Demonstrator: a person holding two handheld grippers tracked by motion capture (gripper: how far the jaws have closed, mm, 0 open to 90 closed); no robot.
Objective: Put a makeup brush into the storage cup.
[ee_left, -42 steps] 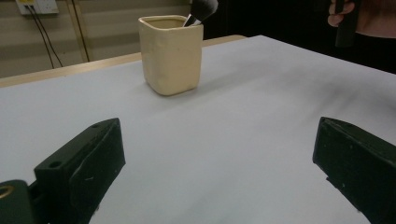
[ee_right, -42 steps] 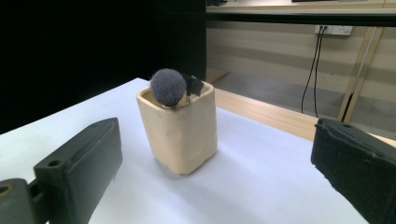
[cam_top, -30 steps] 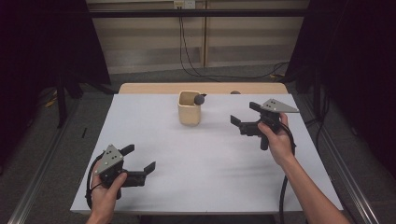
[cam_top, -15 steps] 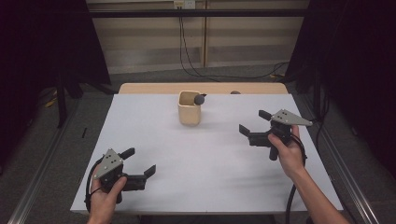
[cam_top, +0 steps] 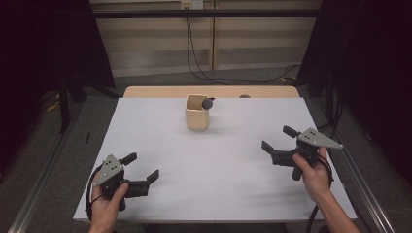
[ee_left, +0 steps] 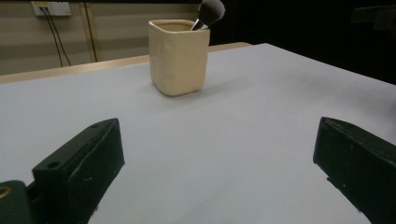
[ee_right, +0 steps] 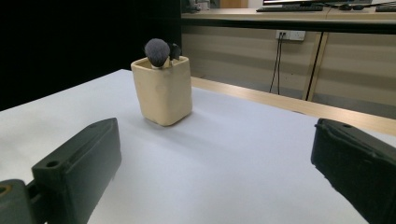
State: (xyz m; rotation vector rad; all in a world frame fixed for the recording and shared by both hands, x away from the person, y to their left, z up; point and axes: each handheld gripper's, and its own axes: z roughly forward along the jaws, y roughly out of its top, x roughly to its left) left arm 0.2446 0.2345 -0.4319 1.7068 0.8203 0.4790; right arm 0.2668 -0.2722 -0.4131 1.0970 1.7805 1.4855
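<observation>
A cream cup point(cam_top: 197, 112) stands upright toward the far middle of the white counter point(cam_top: 218, 165), with a dark-headed brush point(cam_top: 208, 103) leaning inside it. The left tool point(cam_top: 144, 167) and right tool point(cam_top: 276, 138) both hover released and empty near the counter's front corners, well apart from the cup.

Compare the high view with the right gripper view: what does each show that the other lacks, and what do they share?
High view alone: both hands, the left gripper and right gripper seen whole, open and apart from the cup, and the table's full outline. Right gripper view alone: a second, smaller dark brush tip beside the brush, and a desk with a keyboard behind. Shared: the cream cup standing upright, the brush head above its rim, and the white table.
</observation>
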